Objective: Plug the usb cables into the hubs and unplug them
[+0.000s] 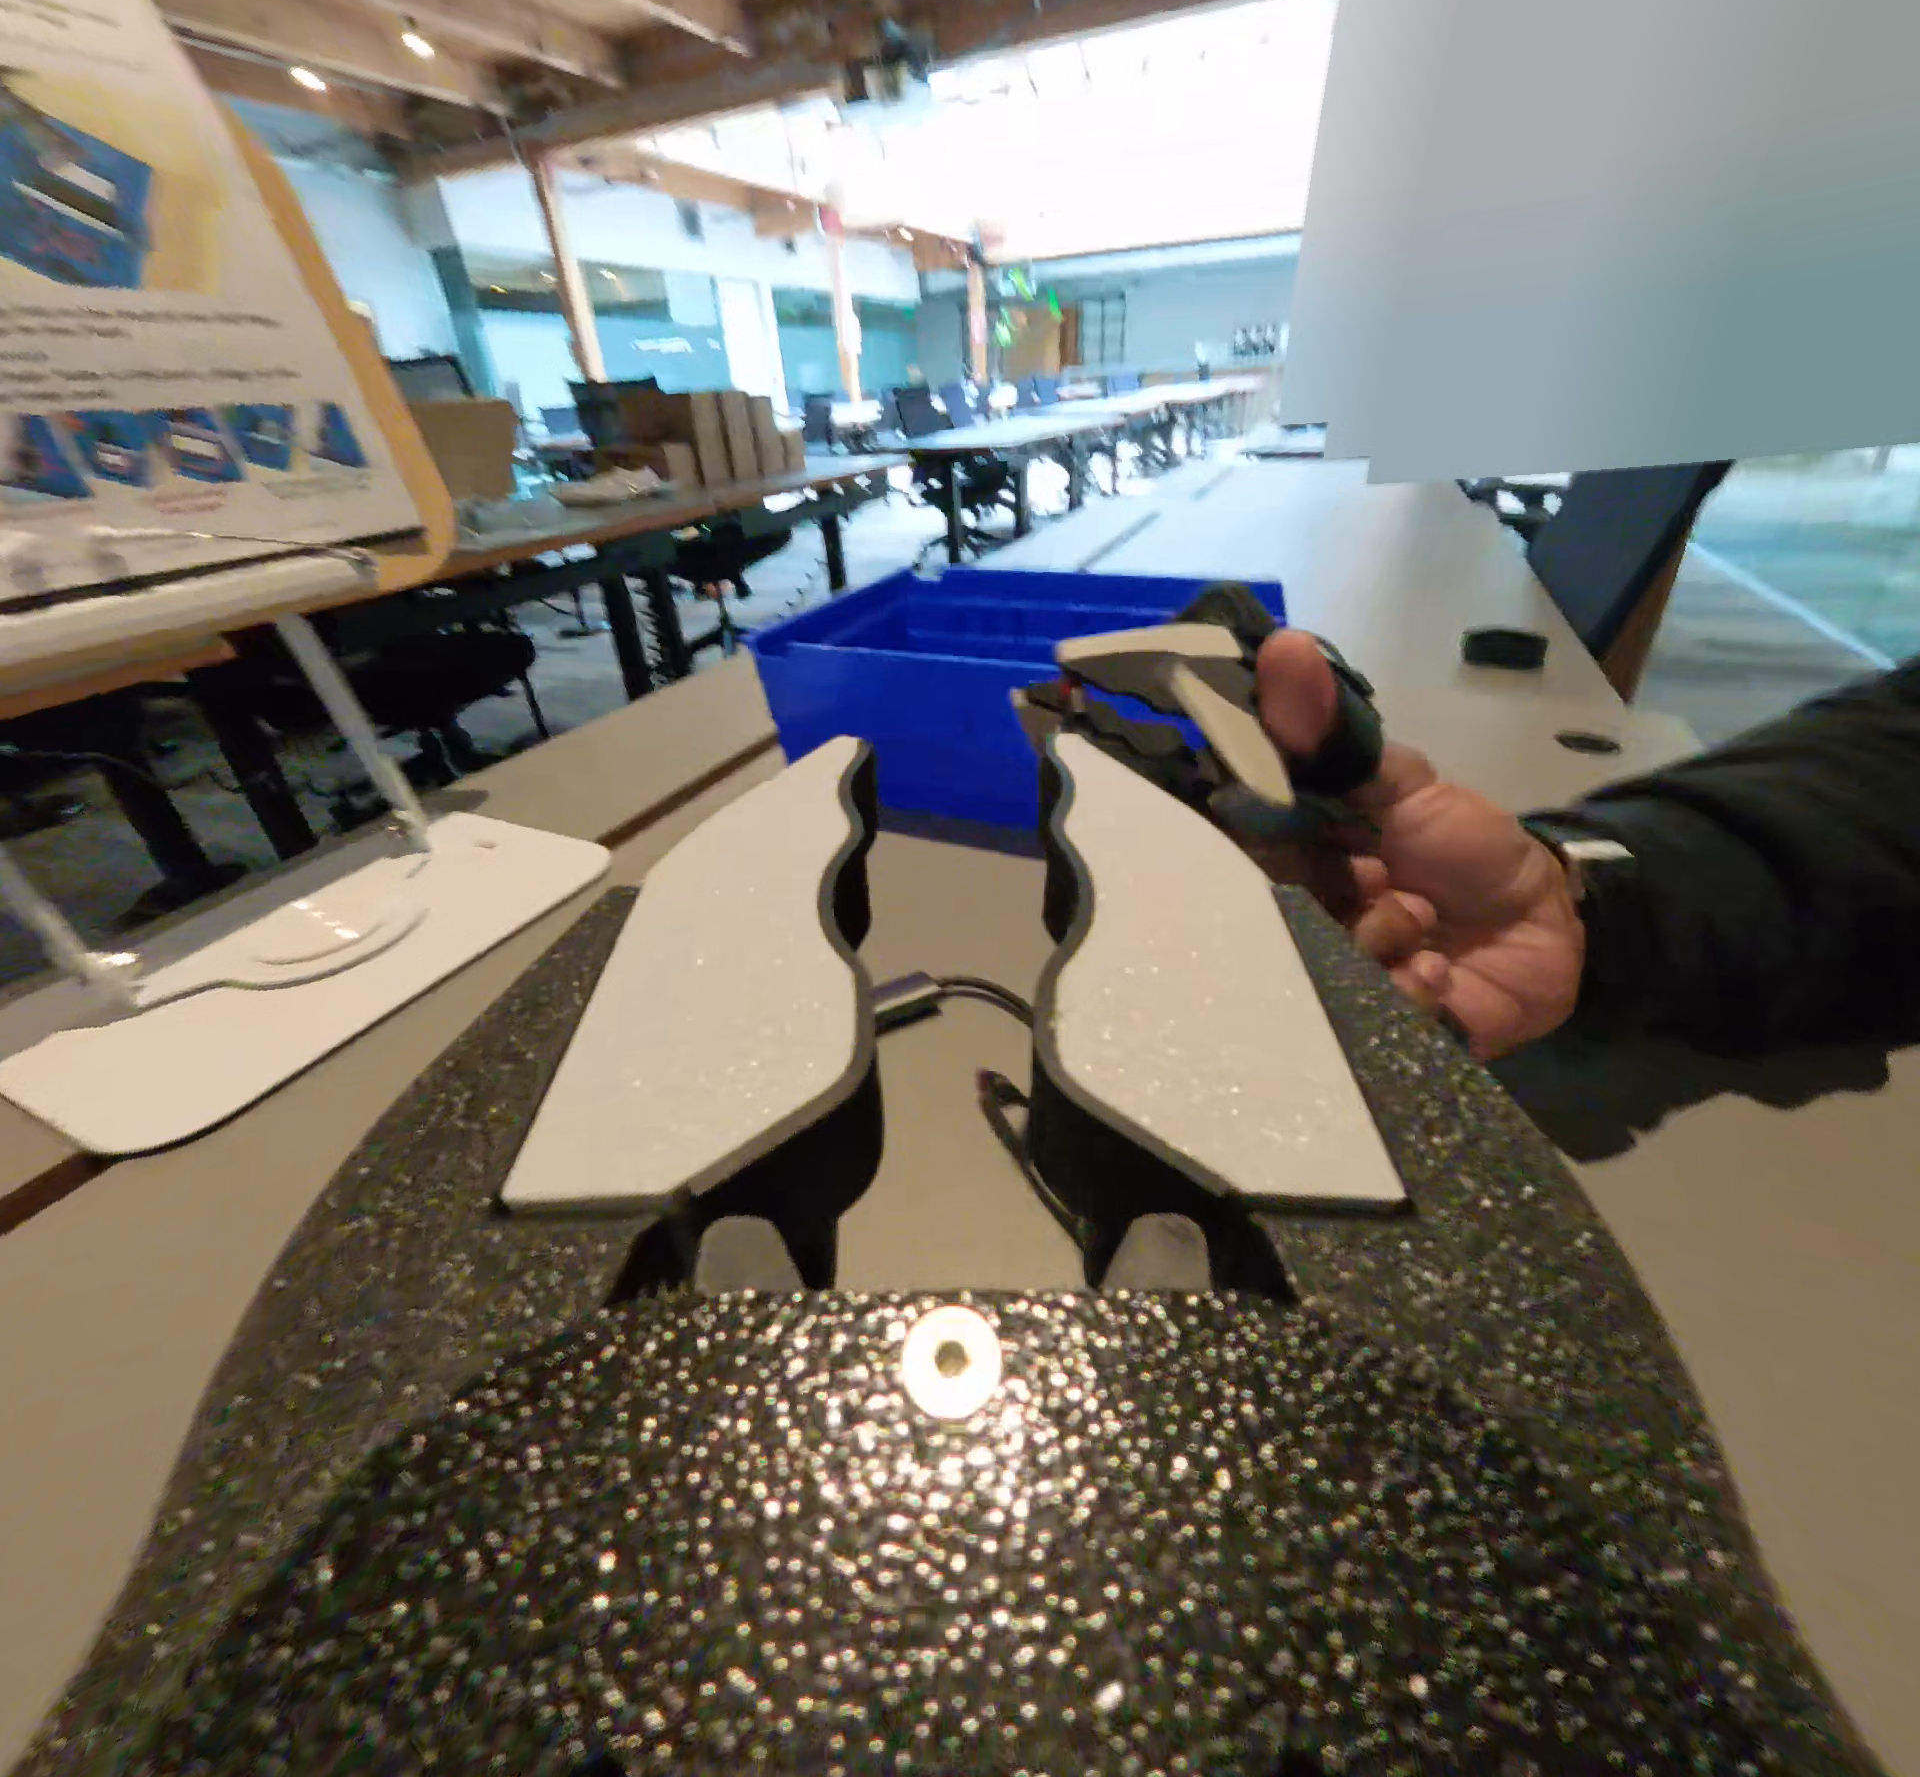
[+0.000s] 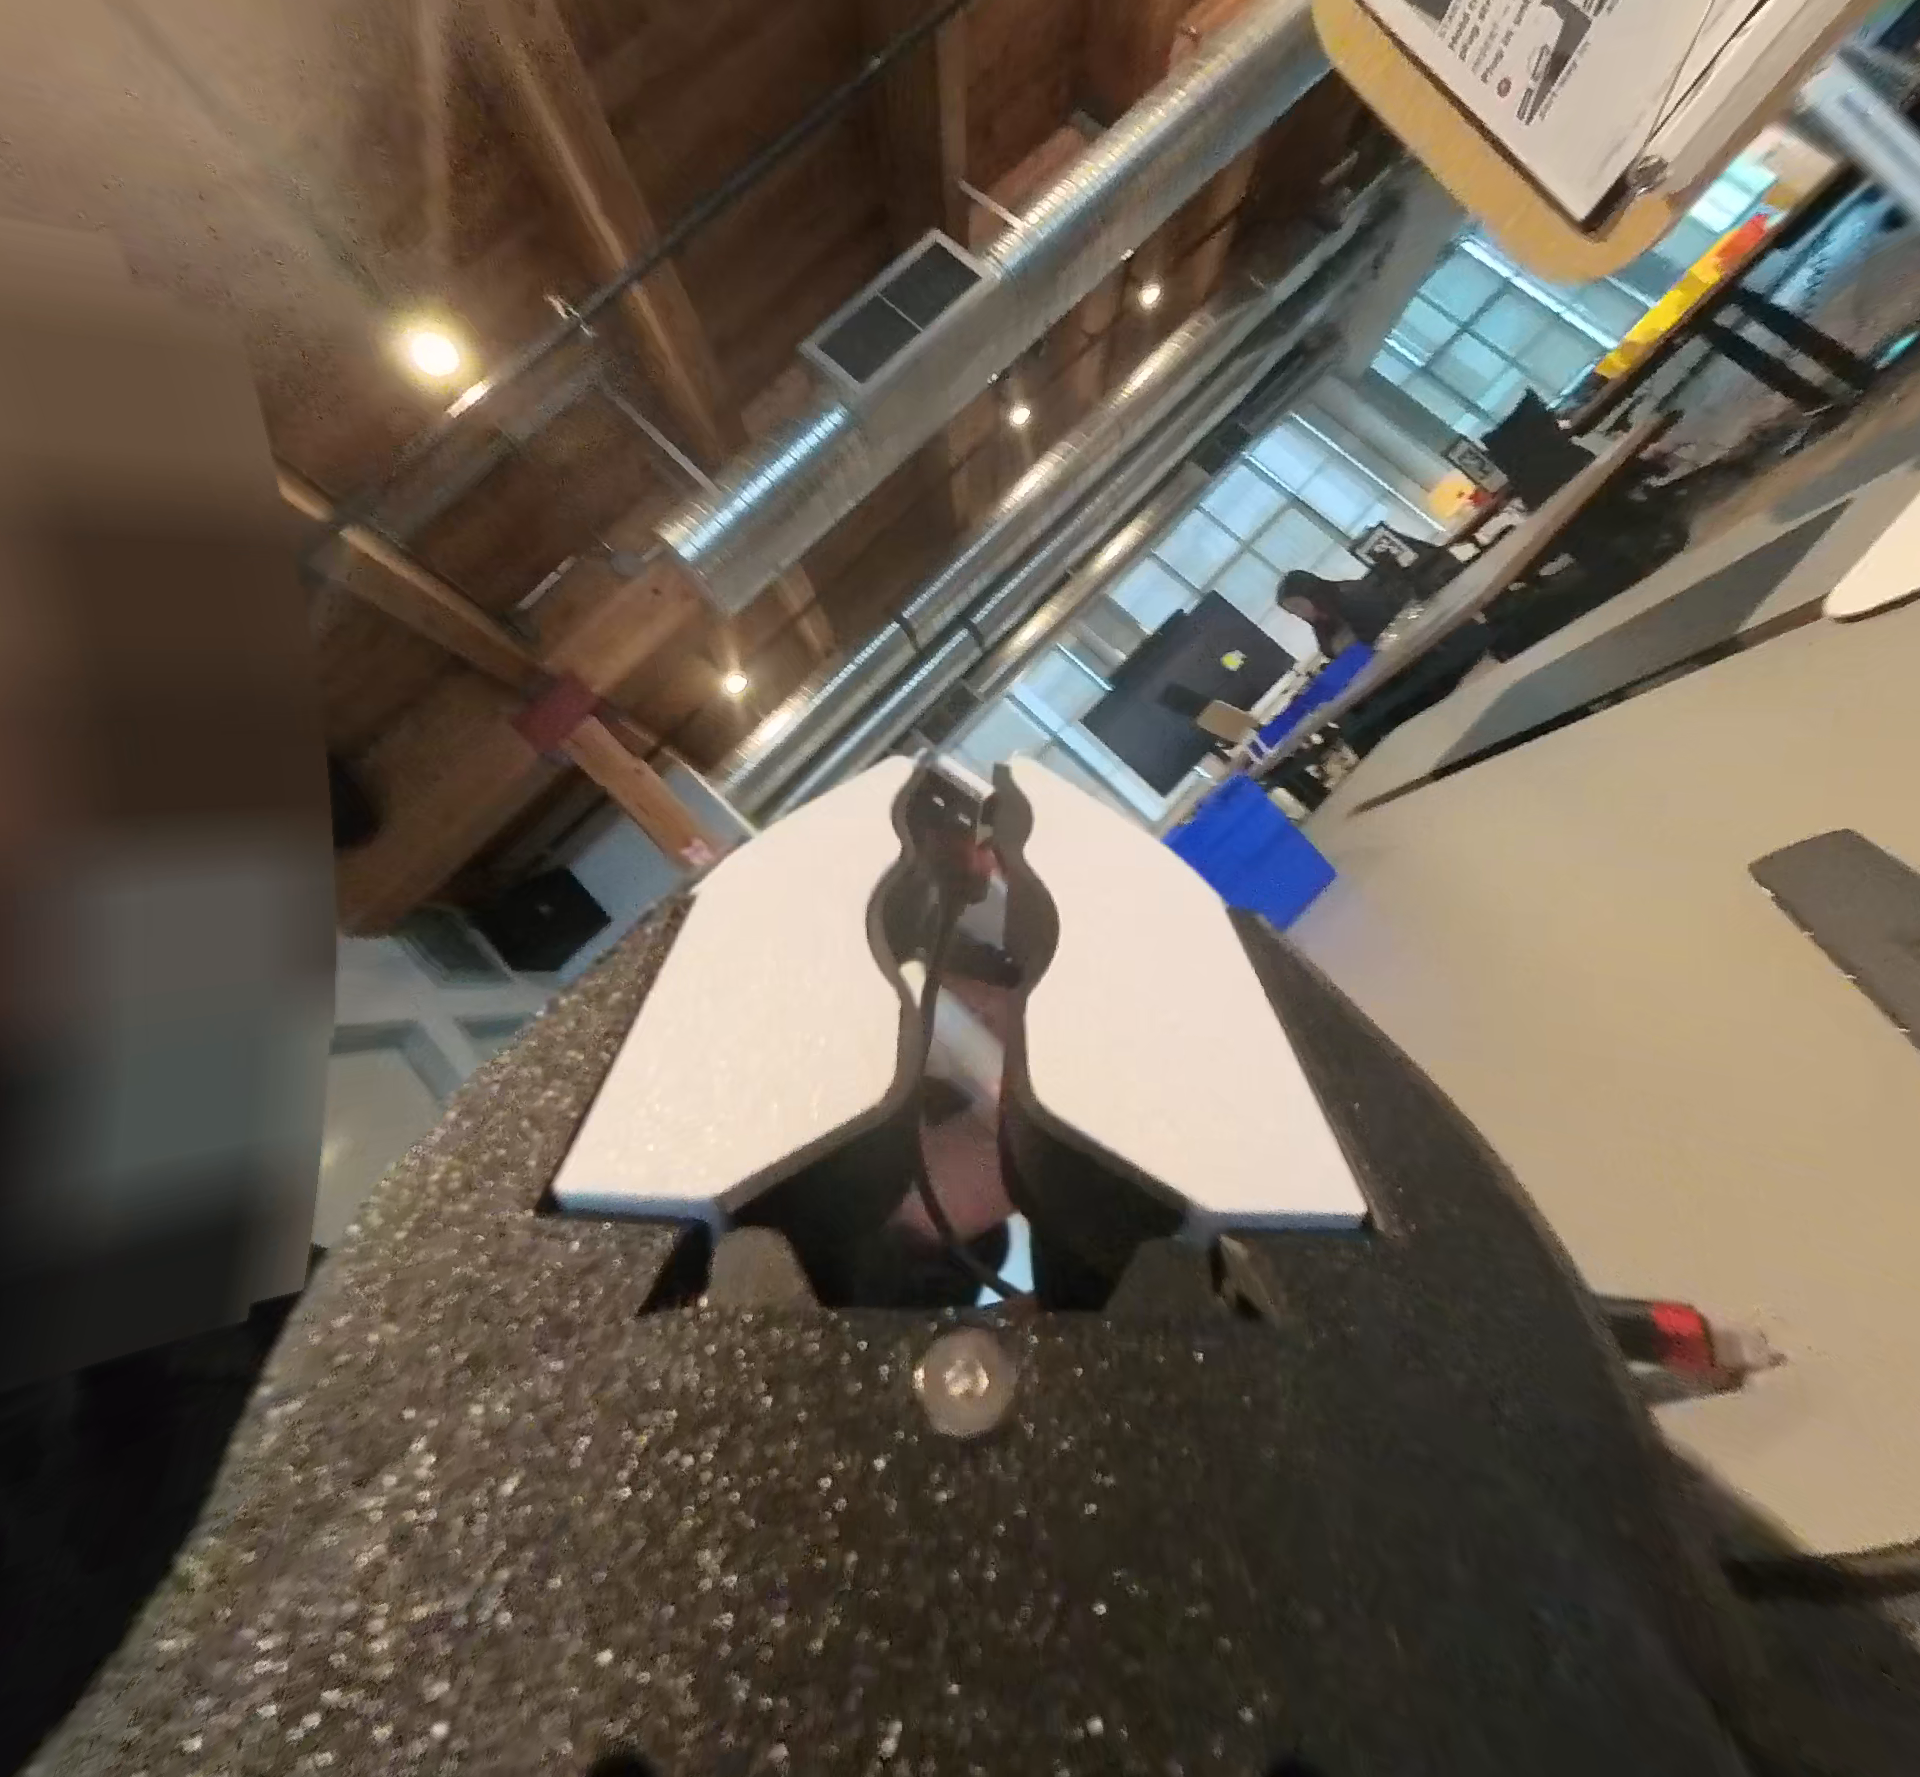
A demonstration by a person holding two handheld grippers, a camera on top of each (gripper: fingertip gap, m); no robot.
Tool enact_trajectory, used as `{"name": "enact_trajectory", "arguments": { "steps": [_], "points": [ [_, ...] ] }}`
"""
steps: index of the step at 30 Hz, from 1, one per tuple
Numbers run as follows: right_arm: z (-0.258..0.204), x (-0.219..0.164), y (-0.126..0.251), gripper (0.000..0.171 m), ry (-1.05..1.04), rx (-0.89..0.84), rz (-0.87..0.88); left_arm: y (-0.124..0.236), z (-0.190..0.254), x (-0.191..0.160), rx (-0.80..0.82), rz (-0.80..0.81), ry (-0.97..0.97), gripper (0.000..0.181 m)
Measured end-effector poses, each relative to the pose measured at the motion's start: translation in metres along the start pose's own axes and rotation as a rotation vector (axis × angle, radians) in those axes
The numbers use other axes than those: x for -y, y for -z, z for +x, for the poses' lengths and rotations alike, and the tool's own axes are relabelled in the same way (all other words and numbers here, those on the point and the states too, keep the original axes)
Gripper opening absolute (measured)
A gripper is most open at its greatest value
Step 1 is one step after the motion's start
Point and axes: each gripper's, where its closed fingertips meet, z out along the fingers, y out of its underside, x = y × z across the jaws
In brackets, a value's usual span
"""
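The jaws of the left gripper (image 1: 956,782) stand apart, holding nothing; those of the right gripper (image 2: 961,792) are clamped on a USB plug (image 2: 948,808), its thin black cable (image 2: 932,1031) trailing back between the fingers. The right gripper is raised and tilted well above the table (image 2: 1558,896). A grey hub (image 1: 902,992) lies on the table between the left fingers, lead attached. Judged step: plug in transit, either toward insertion or just withdrawn. The next move calls for lowering and aligning the plug with a hub port while the left gripper steadies the hub. A blue bin (image 1: 894,688) and a document stand (image 1: 301,938) sit nearby; neither blocks the approach.
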Motion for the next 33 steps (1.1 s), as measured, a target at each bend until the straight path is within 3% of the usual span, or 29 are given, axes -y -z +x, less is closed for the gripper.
{"name": "enact_trajectory", "arguments": {
  "steps": [5, 14, 26, 33],
  "points": [
    [-0.010, -0.006, -0.002, 0.012, -0.098, 0.081, 0.006, 0.009, -0.031, -0.013, 0.131, -0.036, -0.084, 0.028],
    [-0.022, -0.019, -0.005, 0.012, -0.134, 0.127, -0.007, -0.037, 0.025, -0.060, 0.092, -0.127, -0.548, 0.034],
    [-0.032, -0.012, -0.002, 0.012, -0.092, 0.183, 0.020, -0.029, 0.041, -0.020, -0.014, 0.094, -0.287, 0.032],
    [-0.032, -0.020, -0.003, 0.011, -0.108, 0.196, 0.029, -0.035, 0.050, -0.021, -0.014, 0.120, -0.228, 0.026]
  ]
}}
